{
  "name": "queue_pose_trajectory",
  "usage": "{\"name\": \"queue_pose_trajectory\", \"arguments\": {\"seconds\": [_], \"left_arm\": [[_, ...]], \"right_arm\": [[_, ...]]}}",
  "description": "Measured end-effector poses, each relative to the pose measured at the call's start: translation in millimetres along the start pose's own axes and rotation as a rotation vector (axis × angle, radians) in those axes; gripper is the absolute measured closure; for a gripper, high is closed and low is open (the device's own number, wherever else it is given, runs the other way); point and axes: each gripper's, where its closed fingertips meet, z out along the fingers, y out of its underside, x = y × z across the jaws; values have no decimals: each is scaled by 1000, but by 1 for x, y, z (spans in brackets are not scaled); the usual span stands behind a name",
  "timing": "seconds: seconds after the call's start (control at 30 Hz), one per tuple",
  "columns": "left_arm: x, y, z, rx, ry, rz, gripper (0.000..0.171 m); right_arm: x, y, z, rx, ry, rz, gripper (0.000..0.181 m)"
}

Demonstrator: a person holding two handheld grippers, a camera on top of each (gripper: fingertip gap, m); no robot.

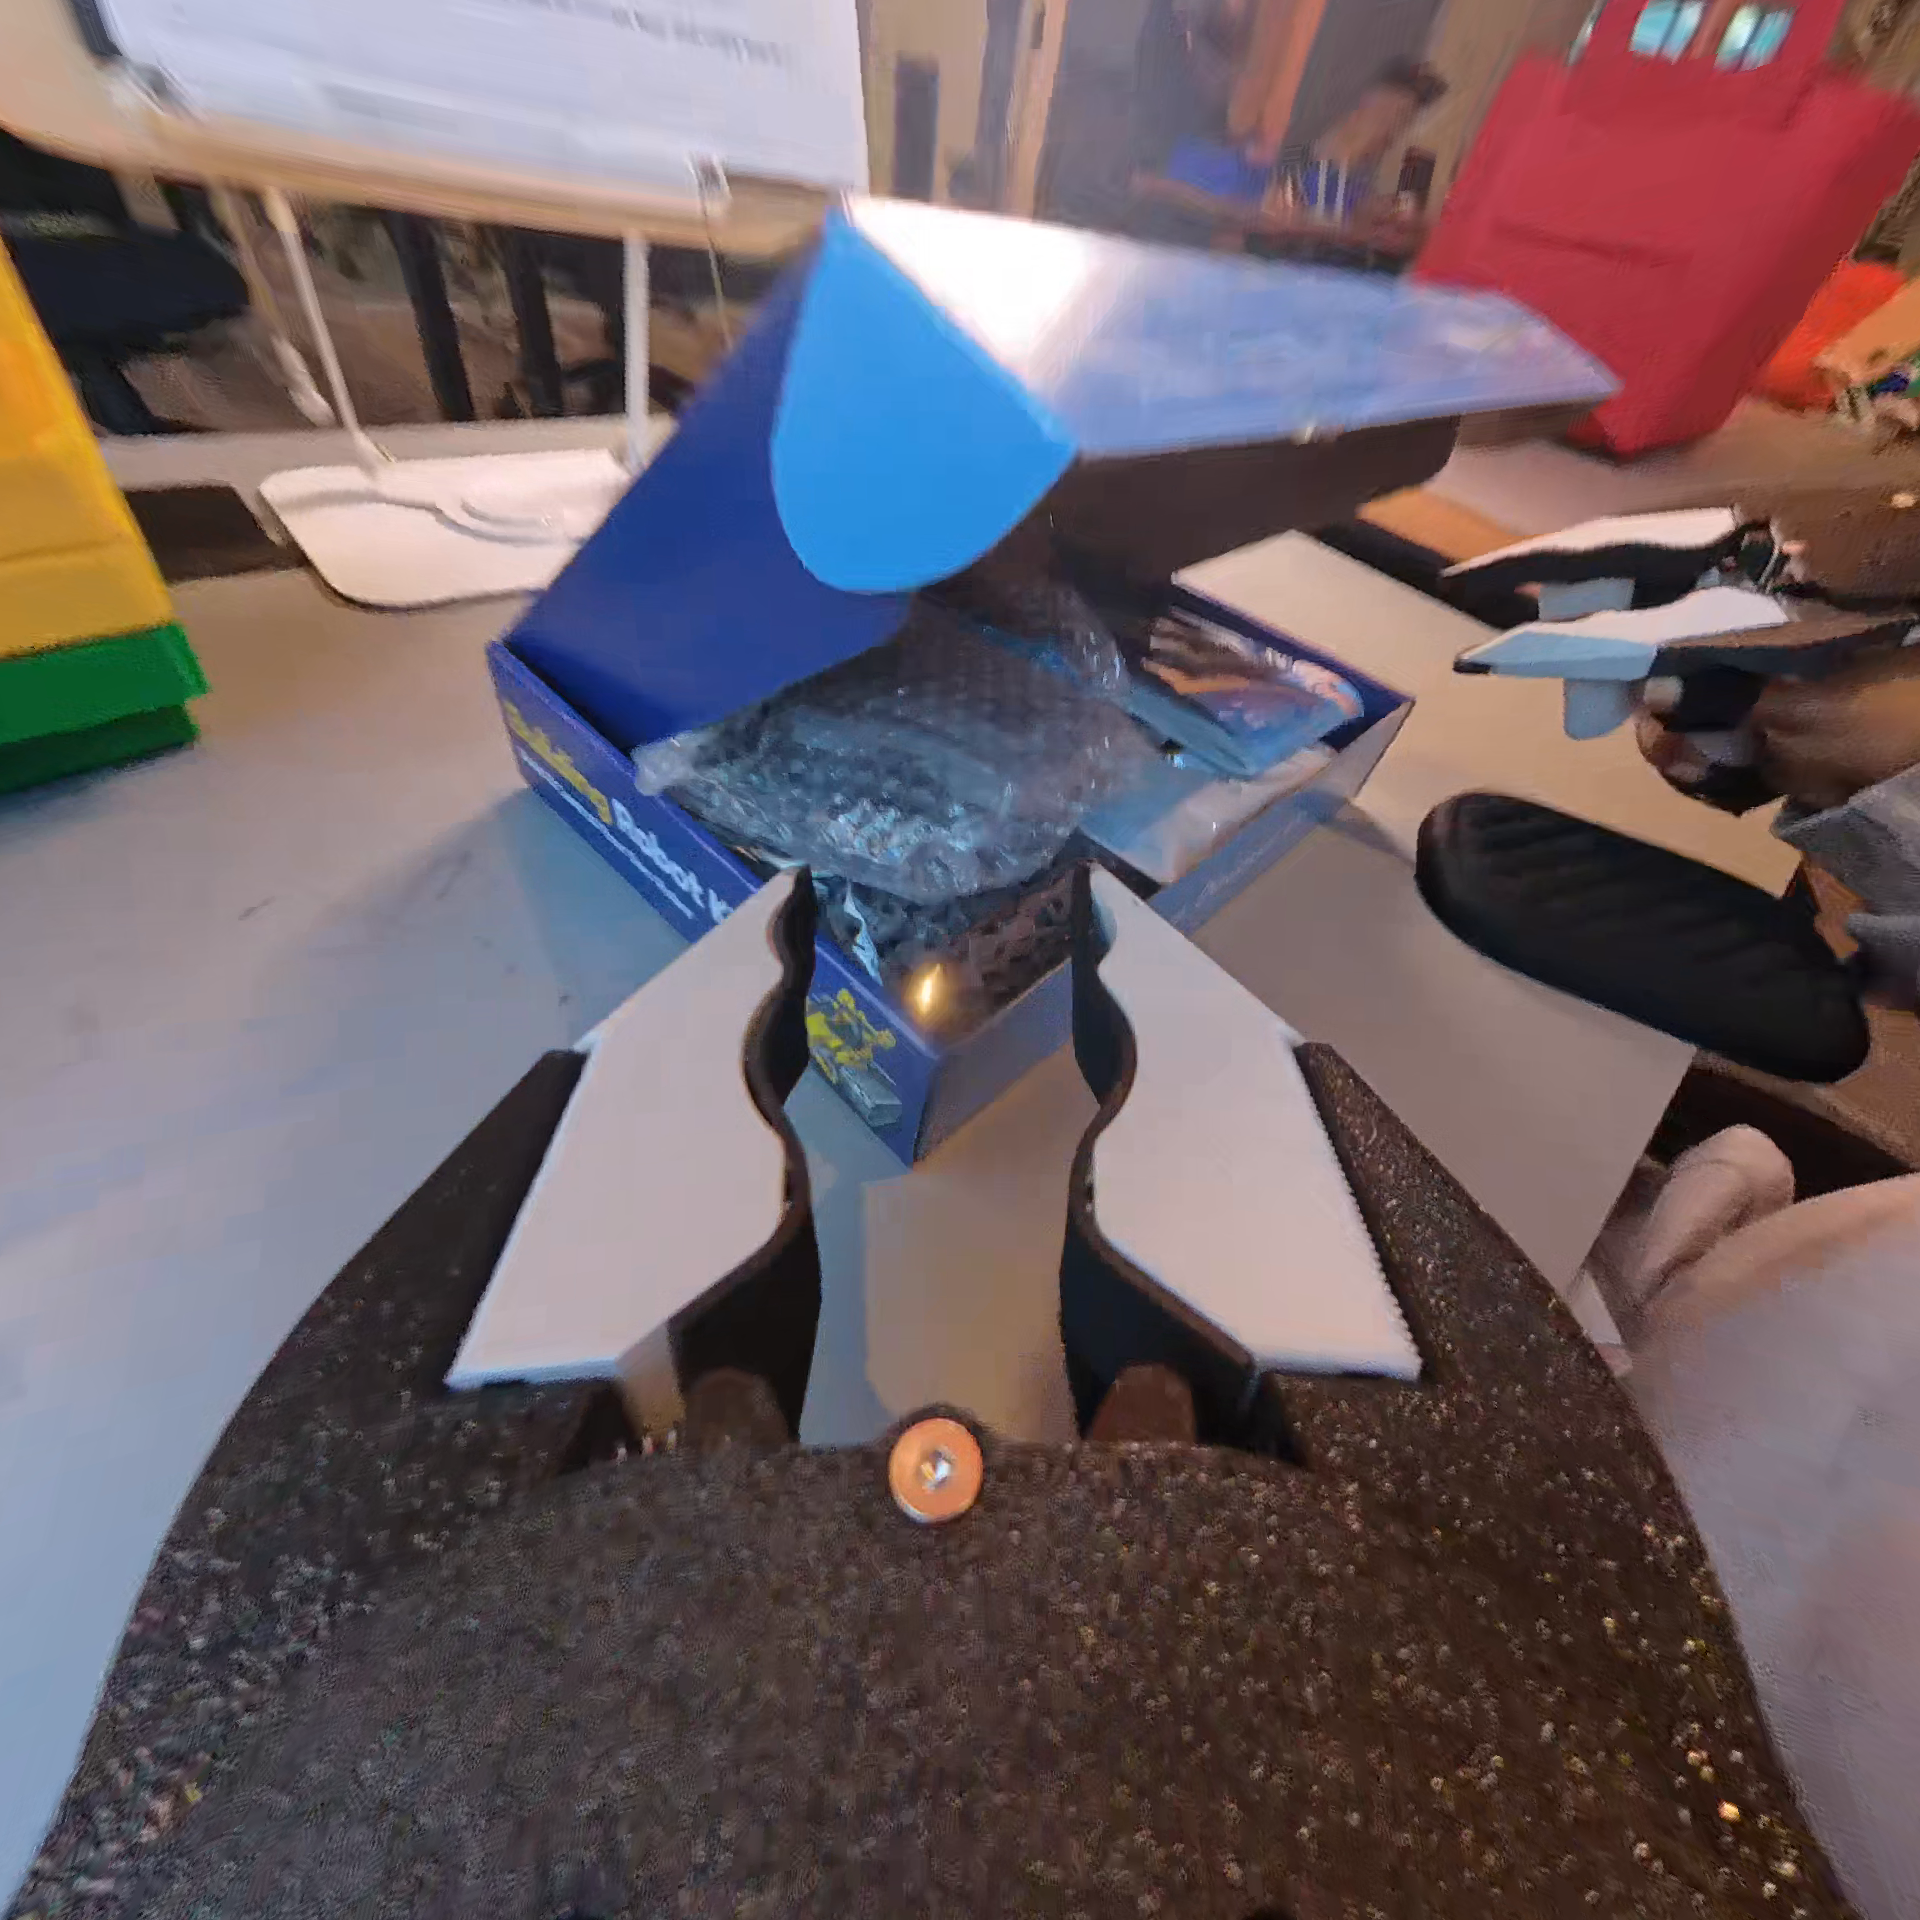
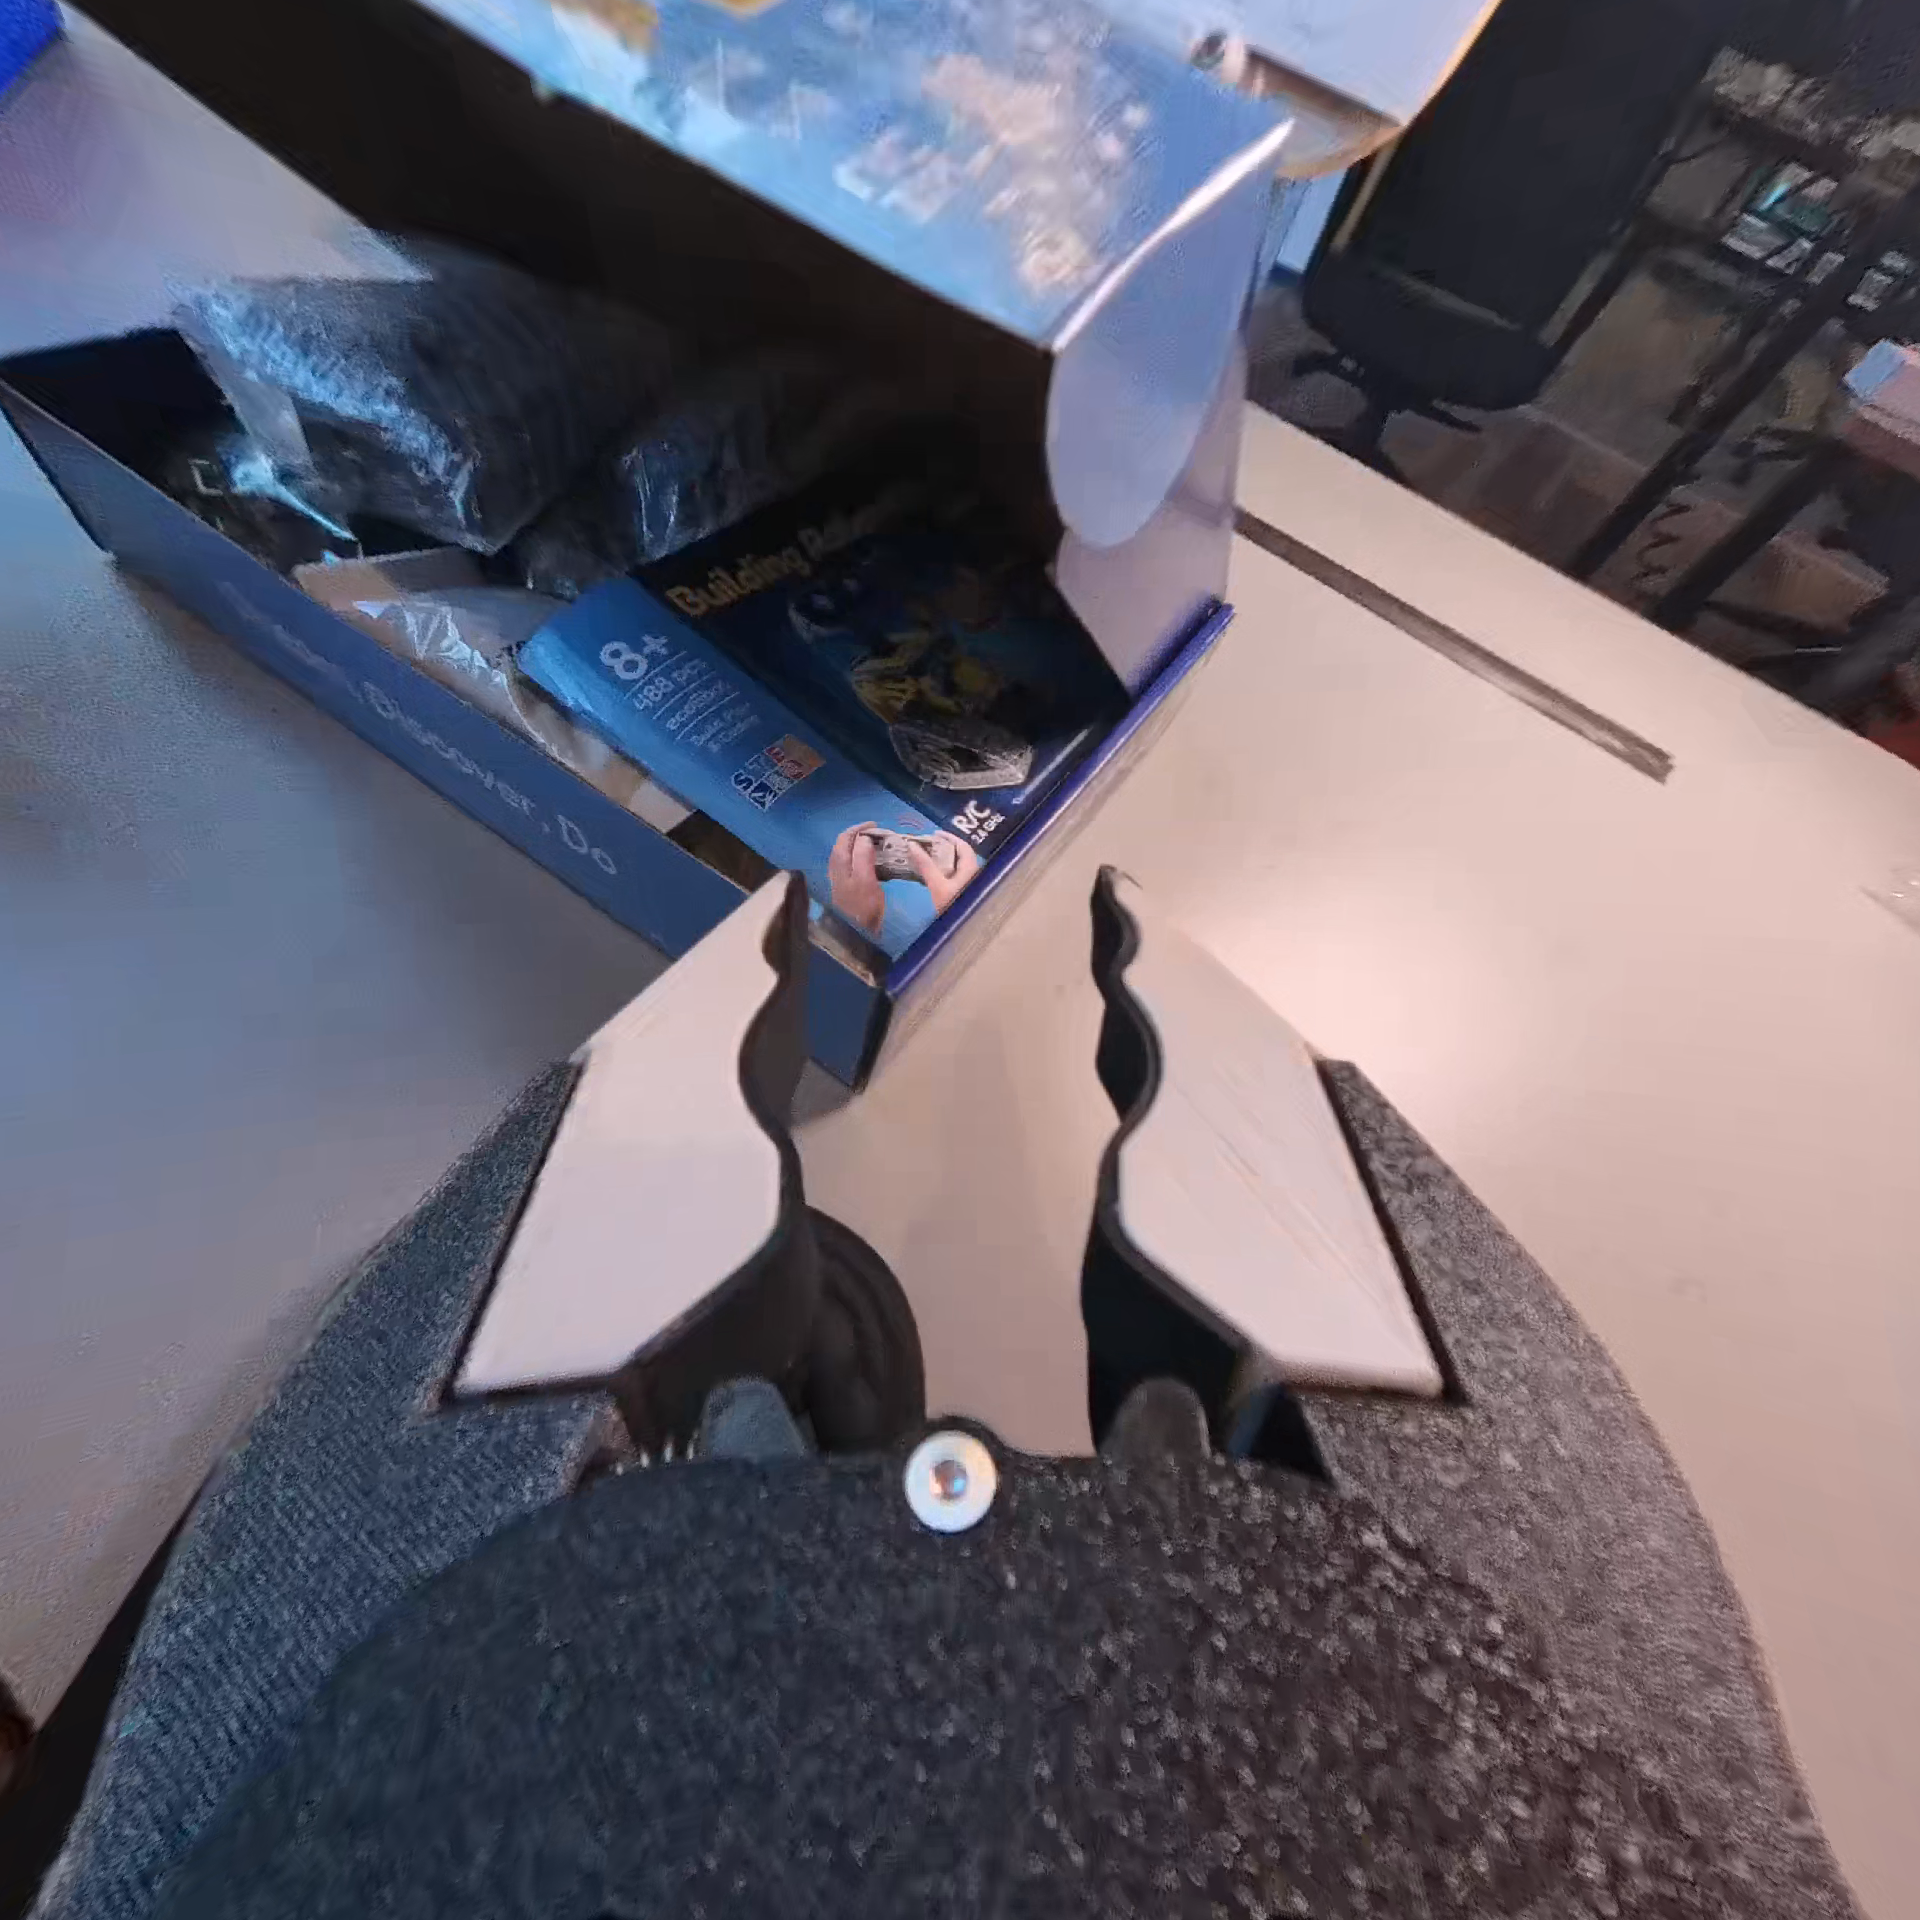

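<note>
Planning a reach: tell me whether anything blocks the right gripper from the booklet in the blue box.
Nothing visible does. The right gripper is open beside the box corner; the booklet lies exposed beyond the wall, the lid raised above it.

box lid [image 2: 935, 135] cut off, background blurred

we note white and yellow lettering on the long outer wall of the blue box [image 1: 665, 862], beside a yellow printed figure near its corner. pale lettering runs along its other wall. the booklet [image 2: 790, 727] inside bears printed words, numerals and small badges. wording not transcribed.
</note>
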Motion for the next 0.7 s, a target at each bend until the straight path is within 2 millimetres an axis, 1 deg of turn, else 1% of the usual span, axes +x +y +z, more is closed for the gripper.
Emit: {"name": "queue_pose_trajectory", "arguments": {"seconds": [0.03, 0.07, 0.1, 0.13, 0.2, 0.23, 0.27, 0.3, 0.37, 0.4, 0.43, 0.5, 0.57, 0.63, 0.67, 0.7], "left_arm": [[-3, -11, -9, 48, -29, 11, 123], [-7, -22, -13, 83, -61, 37, 123], [-11, -29, -11, 99, -93, 76, 121], [-14, -34, -6, 96, -116, 123, 118], [-11, -42, 11, 74, -128, 215, 109], [-10, -48, 18, 76, -147, 276, 108], [-13, -52, 24, 75, -190, 351, 111], [-19, -52, 30, 55, -234, 424, 116], [-27, -38, 44, -34, -268, 509, 134], [-28, -32, 50, -49, -270, 524, 149], [-25, -28, 54, -47, -260, 520, 160], [-25, -19, 54, -60, -273, 484, 165], [-22, 1, 55, -115, -238, 444, 171], [-9, 24, 61, -176, -164, 397, 171], [-6, 34, 63, -214, -159, 408, 171], [-5, 38, 62, -236, -173, 431, 171]], "right_arm": [[6, -10, -8, 37, 22, 16, 127], [10, -22, -12, 74, 32, 28, 128], [13, -33, -12, 102, 44, 27, 127], [18, -44, -9, 121, 75, 4, 127], [23, -62, 2, 131, 145, -89, 116], [24, -70, 7, 133, 173, -146, 114], [23, -75, 12, 124, 192, -205, 118], [22, -74, 20, 97, 205, -260, 126], [26, -61, 34, 22, 244, -330, 145], [28, -55, 36, 8, 272, -353, 165], [28, -51, 37, 12, 289, -347, 169], [22, -37, 36, -8, 262, -268, 173], [12, -21, 36, -22, 228, -215, 175], [2, 0, 38, -82, 196, -205, 180], [-6, 11, 40, -119, 160, -222, 181], [-15, 20, 43, -147, 114, -224, 181]]}}
